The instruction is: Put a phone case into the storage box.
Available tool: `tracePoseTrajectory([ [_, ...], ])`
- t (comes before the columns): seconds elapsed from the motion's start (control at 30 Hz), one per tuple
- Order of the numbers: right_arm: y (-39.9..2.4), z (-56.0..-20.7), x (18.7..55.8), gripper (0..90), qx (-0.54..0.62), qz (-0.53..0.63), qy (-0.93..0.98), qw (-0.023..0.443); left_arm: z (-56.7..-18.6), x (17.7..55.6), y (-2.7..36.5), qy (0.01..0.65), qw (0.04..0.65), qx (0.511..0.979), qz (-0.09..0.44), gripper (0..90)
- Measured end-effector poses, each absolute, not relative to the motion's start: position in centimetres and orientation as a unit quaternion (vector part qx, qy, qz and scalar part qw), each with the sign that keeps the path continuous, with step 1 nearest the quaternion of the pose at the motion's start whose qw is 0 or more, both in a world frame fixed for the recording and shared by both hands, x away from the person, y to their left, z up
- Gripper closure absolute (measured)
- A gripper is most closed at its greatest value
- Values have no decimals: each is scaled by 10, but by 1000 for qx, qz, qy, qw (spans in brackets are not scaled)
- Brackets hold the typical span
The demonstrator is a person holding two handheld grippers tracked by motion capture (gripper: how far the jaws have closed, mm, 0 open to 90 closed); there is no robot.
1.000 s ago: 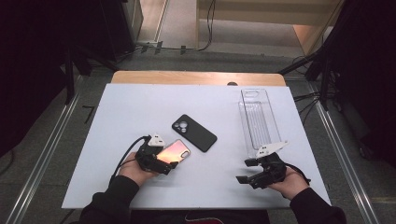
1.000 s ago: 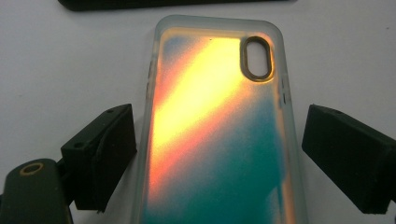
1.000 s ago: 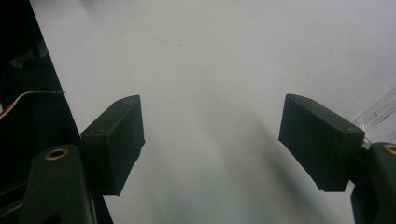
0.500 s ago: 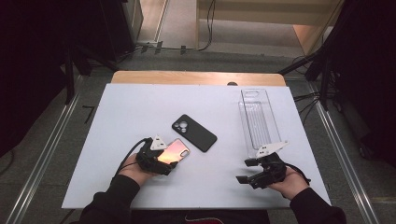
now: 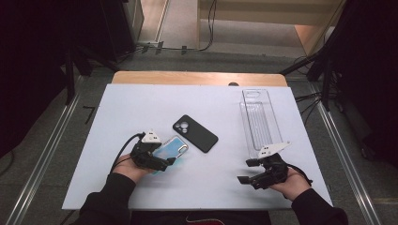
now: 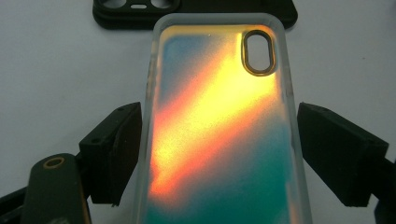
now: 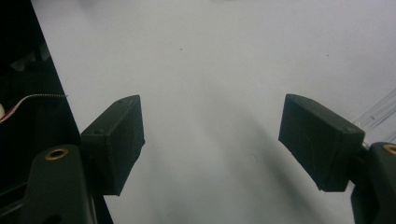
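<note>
An iridescent orange-and-teal phone case (image 5: 176,145) lies on the white table (image 5: 141,108), left of the middle. My left gripper (image 5: 164,158) reaches over its near end. In the left gripper view the case (image 6: 219,116) runs between the two jaws, which have just been closing, and both pads (image 6: 119,149) meet its long edges. A black phone case (image 5: 195,133) lies just beyond it, camera holes up. My right gripper (image 5: 247,171) hovers low at the front right, open with bare table between its jaws (image 7: 212,140).
A long clear plastic tray (image 5: 259,119) lies at the right, its near end close to my right gripper. The table's front edge runs just behind both hands. Metal rails and dark stands flank the table.
The left hand has shifted very slightly around the near end of the iridescent case. The right hand and the other objects have stayed where they were.
</note>
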State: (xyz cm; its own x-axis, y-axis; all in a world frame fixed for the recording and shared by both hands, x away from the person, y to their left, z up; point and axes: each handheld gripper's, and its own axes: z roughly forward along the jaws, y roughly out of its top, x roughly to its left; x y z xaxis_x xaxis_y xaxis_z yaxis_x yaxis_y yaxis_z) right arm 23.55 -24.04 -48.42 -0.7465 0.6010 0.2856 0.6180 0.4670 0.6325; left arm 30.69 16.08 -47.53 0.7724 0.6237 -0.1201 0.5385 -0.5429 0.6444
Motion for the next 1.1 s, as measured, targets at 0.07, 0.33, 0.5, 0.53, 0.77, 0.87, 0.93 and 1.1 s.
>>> tracePoseTrajectory([
  [0.07, -240, -484, 235, 204, -355, -377, -855, 10, -471, 306, 161, 332, 348, 875, 54, 171],
  [0.33, -240, -481, 236, 204, -361, -387, -848, 13, -459, 294, 154, 330, 360, 872, 42, 171],
  [0.5, -236, -480, 235, 202, -362, -384, -849, 20, -454, 290, 149, 329, 372, 867, 38, 171],
  [0.53, -235, -480, 235, 202, -363, -382, -850, 20, -453, 289, 148, 331, 375, 865, 37, 171],
  [0.77, -226, -472, 235, 203, -365, -393, -844, 3, -447, 286, 142, 348, 397, 848, 45, 171],
  [0.87, -223, -469, 236, 203, -375, -405, -834, 8, -446, 286, 138, 350, 405, 843, 51, 171],
  [0.93, -220, -467, 236, 203, -370, -411, -833, 10, -446, 285, 134, 349, 410, 841, 52, 171],
  [1.1, -214, -462, 240, 203, -376, -420, -826, 8, -448, 281, 121, 346, 415, 839, 63, 171],
])
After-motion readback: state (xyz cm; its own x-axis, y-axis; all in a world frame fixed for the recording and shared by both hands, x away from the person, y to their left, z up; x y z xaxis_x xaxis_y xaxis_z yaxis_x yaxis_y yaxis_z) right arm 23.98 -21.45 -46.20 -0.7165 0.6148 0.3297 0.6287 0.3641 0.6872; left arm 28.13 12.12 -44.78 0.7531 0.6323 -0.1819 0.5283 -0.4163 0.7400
